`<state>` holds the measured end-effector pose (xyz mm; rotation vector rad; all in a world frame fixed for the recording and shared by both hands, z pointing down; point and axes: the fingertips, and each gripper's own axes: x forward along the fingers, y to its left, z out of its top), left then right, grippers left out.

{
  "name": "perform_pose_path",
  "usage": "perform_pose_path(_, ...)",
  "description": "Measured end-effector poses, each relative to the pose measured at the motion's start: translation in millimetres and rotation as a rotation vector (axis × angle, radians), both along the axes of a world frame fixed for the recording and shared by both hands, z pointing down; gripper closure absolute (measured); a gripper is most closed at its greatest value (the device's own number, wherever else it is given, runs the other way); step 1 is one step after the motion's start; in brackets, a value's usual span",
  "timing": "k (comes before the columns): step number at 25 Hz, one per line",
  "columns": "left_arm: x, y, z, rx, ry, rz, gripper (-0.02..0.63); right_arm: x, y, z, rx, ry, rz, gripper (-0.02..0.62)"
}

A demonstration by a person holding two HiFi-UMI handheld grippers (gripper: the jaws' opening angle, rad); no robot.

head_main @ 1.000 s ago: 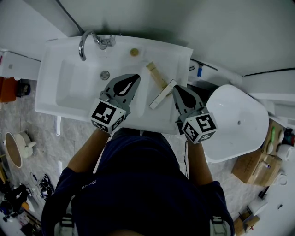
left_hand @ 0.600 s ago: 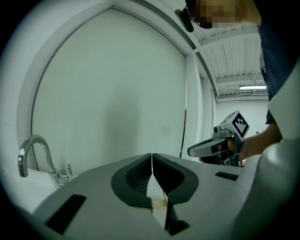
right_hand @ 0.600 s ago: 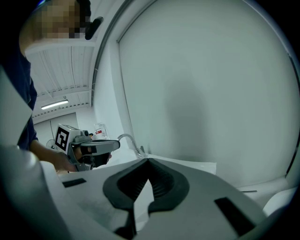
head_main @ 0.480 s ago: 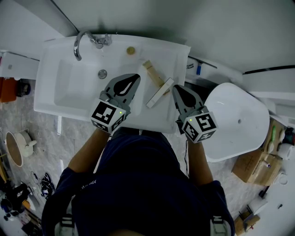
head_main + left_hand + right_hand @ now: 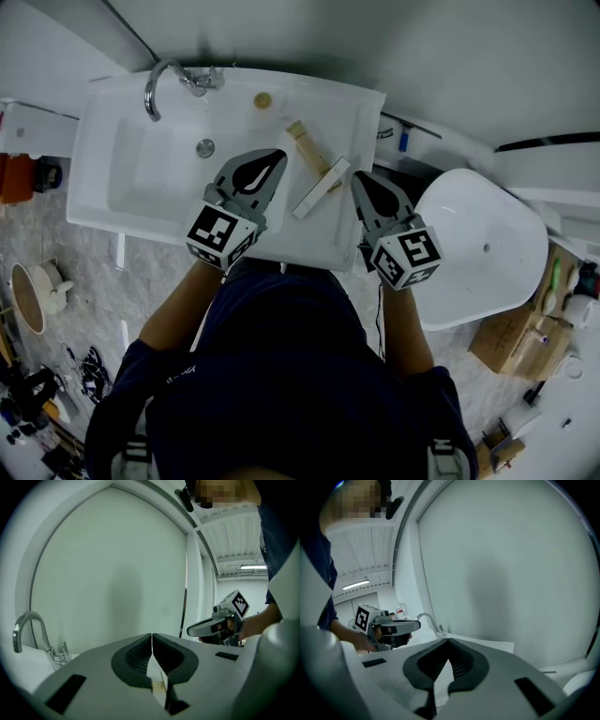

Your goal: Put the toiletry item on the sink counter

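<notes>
Left gripper and right gripper are both closed and empty, so we might shove the long white cardboard box into the white ceramic basin.

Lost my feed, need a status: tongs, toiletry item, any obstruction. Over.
Left tongs shut, empty. Right tongs shut, empty. Long white box and tan wooden bar lie on white sink counter, ungripped. Nothing in the way.
</notes>
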<state>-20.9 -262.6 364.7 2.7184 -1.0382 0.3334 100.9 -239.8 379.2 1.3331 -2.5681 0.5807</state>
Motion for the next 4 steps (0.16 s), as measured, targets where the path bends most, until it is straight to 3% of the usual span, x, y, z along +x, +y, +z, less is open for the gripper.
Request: perform_pose_path(4,3.6,0.8,1.7,-0.002,-0.009,0.002,0.571,2.8,0.2,0.3,0.001,0.0,-0.006,0.591)
